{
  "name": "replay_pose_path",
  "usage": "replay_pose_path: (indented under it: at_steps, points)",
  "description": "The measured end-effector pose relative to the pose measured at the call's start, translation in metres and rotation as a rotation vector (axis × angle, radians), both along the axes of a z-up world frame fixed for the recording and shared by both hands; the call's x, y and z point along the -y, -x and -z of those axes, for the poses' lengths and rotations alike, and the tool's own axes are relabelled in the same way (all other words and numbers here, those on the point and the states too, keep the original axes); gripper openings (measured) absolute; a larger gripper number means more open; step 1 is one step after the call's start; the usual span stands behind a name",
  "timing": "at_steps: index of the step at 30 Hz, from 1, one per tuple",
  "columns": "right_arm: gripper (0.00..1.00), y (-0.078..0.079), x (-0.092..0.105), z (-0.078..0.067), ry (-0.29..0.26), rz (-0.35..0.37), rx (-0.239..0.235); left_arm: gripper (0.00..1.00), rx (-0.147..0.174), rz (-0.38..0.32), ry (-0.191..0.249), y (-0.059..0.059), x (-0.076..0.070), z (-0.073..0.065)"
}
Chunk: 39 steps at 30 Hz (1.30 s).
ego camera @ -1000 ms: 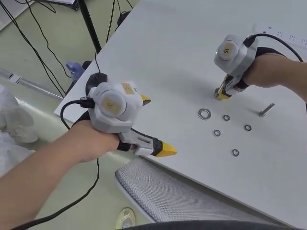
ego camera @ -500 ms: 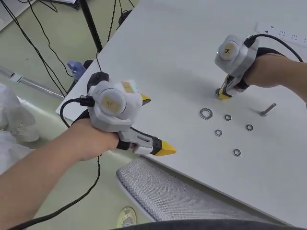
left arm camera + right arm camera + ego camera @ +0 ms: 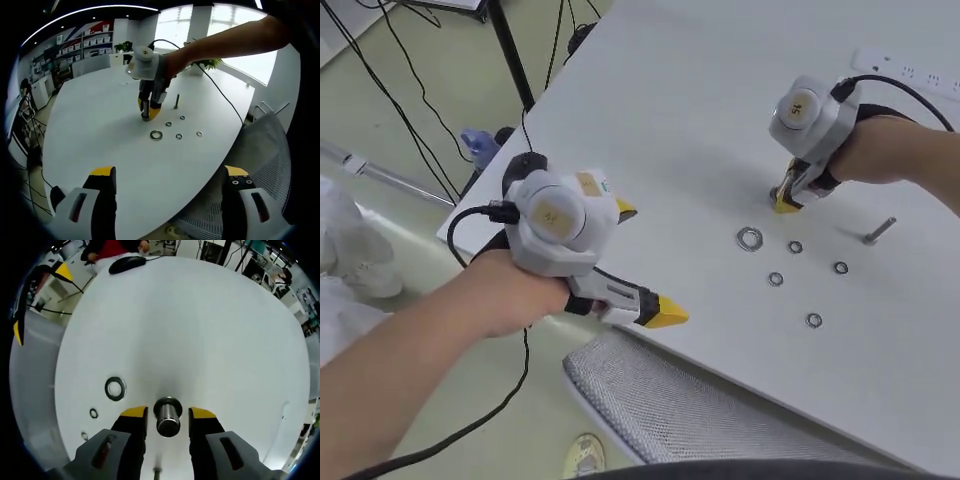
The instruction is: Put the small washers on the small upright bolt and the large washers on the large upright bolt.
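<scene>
Movement is nil: right gripper [image 3: 168,412] still brackets the upright large steel bolt [image 3: 168,422] between its fingers, clamping unclear, so silver ring washers [image 3: 749,238] beside them wait; left gripper [image 3: 169,172] gapes, empty.

**Q:** What changed over that last second?

**A:** Very little that I could swear to. In the head view the large washer [image 3: 750,238], the small washers [image 3: 776,279] and the right gripper [image 3: 786,203] all ended up a touch further right and lower. They went together, so I put that down to my headset camera drifting.

**Q:** Did the right gripper move on its own?

**A:** It dropped a trace more than the washers did, toward the near edge of the tabletop [image 3: 670,120]. The difference was too slight for me to call it a real move.
</scene>
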State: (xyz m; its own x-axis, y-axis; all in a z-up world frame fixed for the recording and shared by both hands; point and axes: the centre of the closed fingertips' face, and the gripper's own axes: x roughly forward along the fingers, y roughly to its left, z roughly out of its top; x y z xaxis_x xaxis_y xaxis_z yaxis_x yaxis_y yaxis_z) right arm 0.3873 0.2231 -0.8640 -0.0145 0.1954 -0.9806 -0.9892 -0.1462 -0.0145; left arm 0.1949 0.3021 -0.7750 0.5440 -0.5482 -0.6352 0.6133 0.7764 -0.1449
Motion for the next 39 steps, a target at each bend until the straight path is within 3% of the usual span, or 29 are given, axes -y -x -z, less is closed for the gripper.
replay_pose_path:
  at_steps: [5, 14, 20, 27, 39]
  points:
    - [0.35, -0.003, -0.001, -0.002, -0.011, 0.010, -0.017, 0.87, 0.003, 0.001, 0.001, 0.000, 0.000, -0.001]
    - [0.35, -0.009, -0.002, -0.019, -0.043, -0.004, 0.023, 0.87, 0.002, 0.009, -0.007, 0.002, 0.000, 0.001]
    - [0.35, -0.004, -0.006, -0.026, -0.060, -0.019, 0.023, 0.87, 0.007, 0.011, -0.004, 0.003, 0.000, -0.002]
    - [0.35, 0.004, -0.011, -0.045, -0.072, -0.040, 0.022, 0.87, 0.012, 0.010, -0.006, 0.003, 0.000, -0.005]
    - [0.34, 0.010, -0.017, -0.047, -0.083, -0.090, 0.027, 0.87, 0.020, 0.013, -0.009, 0.006, -0.003, -0.007]
